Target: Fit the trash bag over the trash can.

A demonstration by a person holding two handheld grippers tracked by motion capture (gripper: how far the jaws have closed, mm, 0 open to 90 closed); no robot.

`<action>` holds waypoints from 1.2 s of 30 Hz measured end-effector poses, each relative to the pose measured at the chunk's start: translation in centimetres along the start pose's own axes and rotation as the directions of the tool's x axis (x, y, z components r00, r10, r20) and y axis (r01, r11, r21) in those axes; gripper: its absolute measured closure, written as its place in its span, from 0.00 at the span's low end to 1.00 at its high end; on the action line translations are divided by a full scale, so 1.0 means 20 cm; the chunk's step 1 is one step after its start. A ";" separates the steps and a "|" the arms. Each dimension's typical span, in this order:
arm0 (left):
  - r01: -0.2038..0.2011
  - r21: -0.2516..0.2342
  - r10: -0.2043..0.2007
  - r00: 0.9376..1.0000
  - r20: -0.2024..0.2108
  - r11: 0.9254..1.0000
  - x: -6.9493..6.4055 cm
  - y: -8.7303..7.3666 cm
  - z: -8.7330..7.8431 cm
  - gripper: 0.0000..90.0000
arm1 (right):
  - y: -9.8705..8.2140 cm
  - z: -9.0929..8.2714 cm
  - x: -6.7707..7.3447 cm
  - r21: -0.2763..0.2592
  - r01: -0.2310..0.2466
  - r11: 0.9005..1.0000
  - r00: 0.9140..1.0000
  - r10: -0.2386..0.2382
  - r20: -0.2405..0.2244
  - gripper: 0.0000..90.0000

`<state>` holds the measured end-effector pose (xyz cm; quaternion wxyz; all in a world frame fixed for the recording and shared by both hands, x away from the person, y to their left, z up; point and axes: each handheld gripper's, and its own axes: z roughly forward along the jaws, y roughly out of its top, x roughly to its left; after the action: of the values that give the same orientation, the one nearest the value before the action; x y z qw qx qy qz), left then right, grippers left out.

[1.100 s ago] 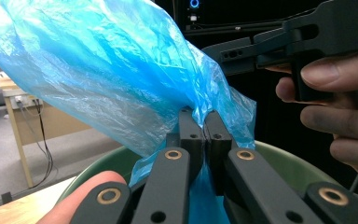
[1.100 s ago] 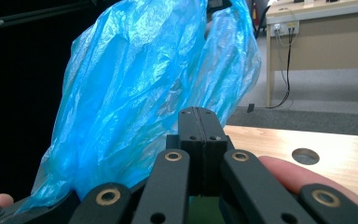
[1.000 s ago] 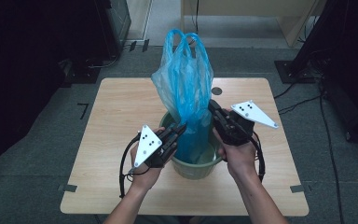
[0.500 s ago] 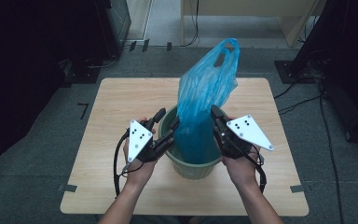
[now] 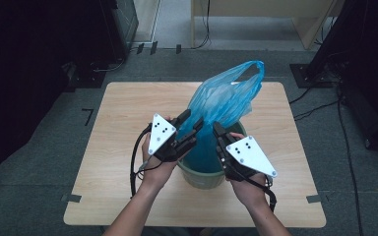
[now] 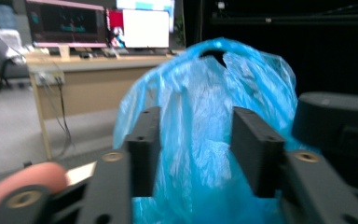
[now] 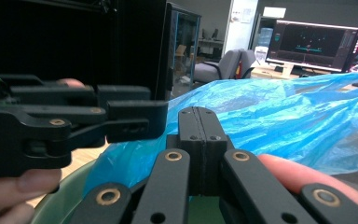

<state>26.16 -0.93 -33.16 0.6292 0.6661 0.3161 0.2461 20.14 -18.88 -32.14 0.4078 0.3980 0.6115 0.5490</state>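
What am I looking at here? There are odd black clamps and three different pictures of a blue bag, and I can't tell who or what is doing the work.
A person is working, not a machine. Each hand carries a two-jaw clamp with its own small camera.

The high view looks down from above onto a wooden table. On it stands a green bucket with a blue plastic bag sticking up out of it.

The left tool appears at the left of that view, the right tool at the right, both at the bucket's rim.

The other two pictures look along each tool's own jaws. In the left gripper view the jaws stand apart, with the bag beyond them; they have just been closing. In the right gripper view the jaws are pressed together; whether they pinch any plastic is not clear.
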 end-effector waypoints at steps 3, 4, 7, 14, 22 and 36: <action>0.022 0.022 -0.022 1.000 0.019 1.000 0.02 0.00 -0.01 0.99 | -0.01 -0.01 0.00 -0.008 0.017 1.000 1.000 -0.017 0.014 1.00; 0.023 0.024 -0.023 0.999 0.022 0.999 0.02 -0.01 -0.02 1.00 | -0.02 -0.01 0.00 -0.005 0.013 1.000 1.000 -0.013 0.018 1.00; 0.014 0.018 -0.014 1.000 0.012 1.000 0.03 -0.02 -0.05 1.00 | -0.03 -0.02 -0.01 -0.003 0.005 1.000 1.000 -0.005 0.025 1.00; 0.004 0.002 -0.004 1.000 0.007 1.000 0.04 -0.08 -0.12 1.00 | -0.07 -0.06 -0.02 -0.004 0.019 1.000 0.999 -0.019 0.037 1.00; 0.026 -0.029 -0.027 0.999 -0.019 0.999 0.02 -0.09 -0.19 0.73 | -0.12 -0.11 0.02 0.022 0.023 0.999 1.000 -0.023 -0.001 1.00; 0.029 0.012 -0.030 0.995 0.099 1.000 -0.05 -0.10 -0.20 0.65 | -0.16 -0.18 0.10 0.007 0.026 1.000 0.998 -0.025 -0.057 1.00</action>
<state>22.36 1.14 -34.66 0.6443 0.6760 0.2954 0.2018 15.92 -18.44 -35.29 0.3957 0.3758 0.6299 0.5526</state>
